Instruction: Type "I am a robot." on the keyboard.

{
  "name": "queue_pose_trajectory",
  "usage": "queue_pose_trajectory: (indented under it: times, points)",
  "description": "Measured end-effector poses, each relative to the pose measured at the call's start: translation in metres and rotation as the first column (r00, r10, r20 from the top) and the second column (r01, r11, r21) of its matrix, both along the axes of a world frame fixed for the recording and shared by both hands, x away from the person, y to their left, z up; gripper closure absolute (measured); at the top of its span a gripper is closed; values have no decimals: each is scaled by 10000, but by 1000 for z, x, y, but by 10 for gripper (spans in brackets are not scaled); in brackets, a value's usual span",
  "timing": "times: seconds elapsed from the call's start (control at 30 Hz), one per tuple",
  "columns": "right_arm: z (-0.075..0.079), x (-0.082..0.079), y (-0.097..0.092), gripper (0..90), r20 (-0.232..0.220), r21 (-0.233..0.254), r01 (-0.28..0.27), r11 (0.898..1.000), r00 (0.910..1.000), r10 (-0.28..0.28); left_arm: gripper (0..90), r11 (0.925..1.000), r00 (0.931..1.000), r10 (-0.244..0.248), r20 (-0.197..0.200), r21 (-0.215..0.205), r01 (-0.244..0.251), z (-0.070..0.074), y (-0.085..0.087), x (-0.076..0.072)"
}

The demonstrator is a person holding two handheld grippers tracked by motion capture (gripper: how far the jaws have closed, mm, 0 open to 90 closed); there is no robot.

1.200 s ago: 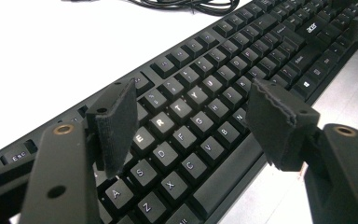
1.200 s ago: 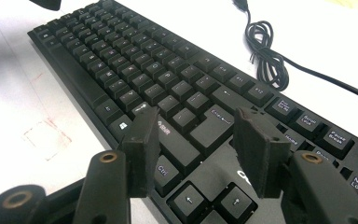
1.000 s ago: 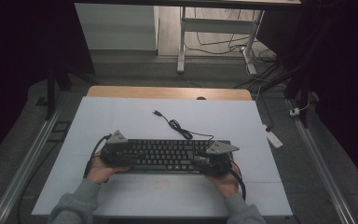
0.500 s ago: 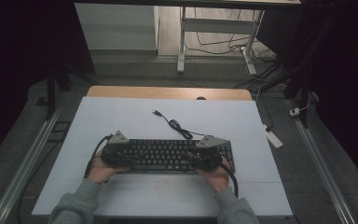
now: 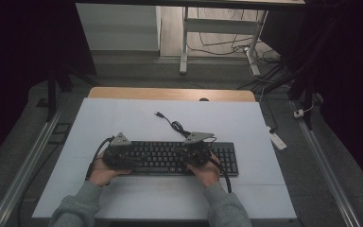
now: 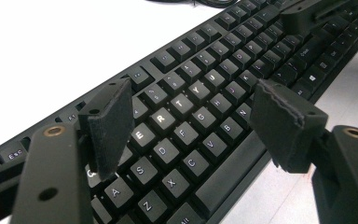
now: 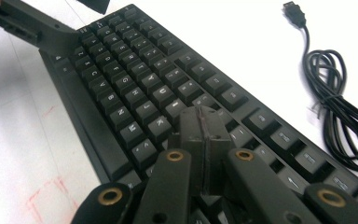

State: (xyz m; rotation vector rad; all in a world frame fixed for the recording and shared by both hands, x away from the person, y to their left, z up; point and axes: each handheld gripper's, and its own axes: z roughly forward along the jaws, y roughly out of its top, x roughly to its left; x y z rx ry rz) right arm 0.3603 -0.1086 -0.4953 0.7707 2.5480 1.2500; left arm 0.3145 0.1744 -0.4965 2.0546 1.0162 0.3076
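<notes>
Black keyboard [image 5: 170, 157] lying on worktop [image 5: 137, 118]; typing just starting: right gripper [image 7: 200, 122] jaws just closing empty, hovering over keys; left gripper [image 6: 191, 126] jaws wide at 9 o'clock end.

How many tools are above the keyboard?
2. The left tool is over the keyboard's left end, jaws open. The right tool is over its middle-right keys, jaws shut.

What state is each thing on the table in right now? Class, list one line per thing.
Black full-size keyboard: flat on the white table, keys up.
Black USB cable: coiled, plug lying loose, unplugged.
Left tool: jaws open, held over the keys around E, R and T; no key seen pressed.
Right tool: jaws shut pad to pad, tip over the keys, nothing held.
</notes>
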Motion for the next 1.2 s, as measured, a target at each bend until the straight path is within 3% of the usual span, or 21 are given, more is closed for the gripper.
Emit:
queue_pose_trajectory:
  times: [0.43, 1.2]
  points:
    - [-10, 7, 20, 895, -288, -270, 132, 9995, 9995, -140, 302, 10000, 10000, -58, 12, 14, 58, 0, -1, 0]
    - [-17, 18, 33, 896, -563, -891, 380, 9953, 9975, -432, 301, 10000, 9999, -59, 86, 34, 58, 1, 1, -2]
